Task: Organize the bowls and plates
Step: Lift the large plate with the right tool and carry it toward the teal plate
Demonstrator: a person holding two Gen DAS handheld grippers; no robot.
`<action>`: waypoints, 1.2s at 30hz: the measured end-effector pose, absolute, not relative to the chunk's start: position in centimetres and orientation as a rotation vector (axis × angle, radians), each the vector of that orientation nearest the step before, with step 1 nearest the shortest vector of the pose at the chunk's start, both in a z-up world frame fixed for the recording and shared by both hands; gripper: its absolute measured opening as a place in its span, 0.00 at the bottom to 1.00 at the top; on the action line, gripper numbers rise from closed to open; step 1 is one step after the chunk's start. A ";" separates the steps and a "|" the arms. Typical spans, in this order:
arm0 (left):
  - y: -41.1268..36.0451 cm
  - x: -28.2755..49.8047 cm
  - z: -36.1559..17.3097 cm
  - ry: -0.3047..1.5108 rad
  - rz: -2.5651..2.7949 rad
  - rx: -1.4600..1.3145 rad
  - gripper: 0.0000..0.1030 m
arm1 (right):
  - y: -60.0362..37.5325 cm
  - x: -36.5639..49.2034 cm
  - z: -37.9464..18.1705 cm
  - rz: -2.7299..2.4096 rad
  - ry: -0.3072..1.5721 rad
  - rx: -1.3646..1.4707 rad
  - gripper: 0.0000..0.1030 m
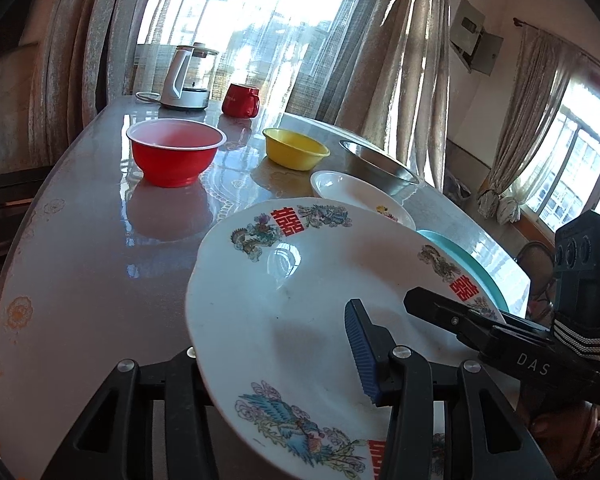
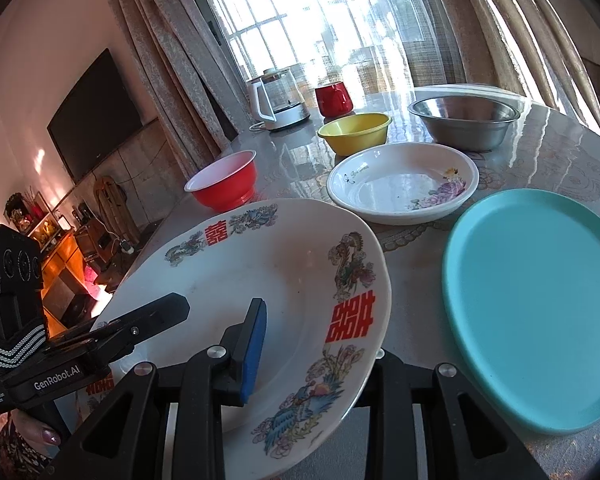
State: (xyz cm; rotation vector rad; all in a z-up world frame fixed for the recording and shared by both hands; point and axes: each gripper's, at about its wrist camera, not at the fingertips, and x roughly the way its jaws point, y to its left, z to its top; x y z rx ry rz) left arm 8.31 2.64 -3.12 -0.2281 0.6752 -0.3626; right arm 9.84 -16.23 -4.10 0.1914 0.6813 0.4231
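A large white plate with red characters and phoenix print (image 1: 300,300) (image 2: 284,280) is held tilted above the table by both grippers. My left gripper (image 1: 276,364) is shut on its near rim, one blue pad (image 1: 360,352) on top. My right gripper (image 2: 316,348) is shut on the opposite rim, blue pad (image 2: 254,344) on top. Each gripper shows in the other's view. On the table lie a teal plate (image 2: 540,280), a white flowered dish (image 2: 400,184), a steel bowl (image 2: 464,120), a yellow bowl (image 2: 356,132) and a red bowl (image 1: 176,152).
A white and glass kettle (image 1: 188,80) and a red mug (image 1: 240,100) stand at the far end of the glossy table (image 1: 92,264). Curtains and windows lie behind. A dark TV (image 2: 100,116) hangs on the wall to the left.
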 end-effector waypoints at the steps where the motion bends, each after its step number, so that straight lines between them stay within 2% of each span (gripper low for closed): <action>1: 2.3 8.3 -3.0 0.678 -0.372 -0.227 0.46 | -16.4 9.7 -4.0 0.418 0.677 0.186 0.29; 18: -5.7 9.4 -0.3 0.661 -0.485 -0.129 0.45 | -23.4 7.3 -1.9 0.294 0.608 0.257 0.29; 36: -15.2 12.8 -0.9 0.714 -0.611 -0.071 0.45 | -31.8 6.9 -2.6 0.097 0.599 0.337 0.29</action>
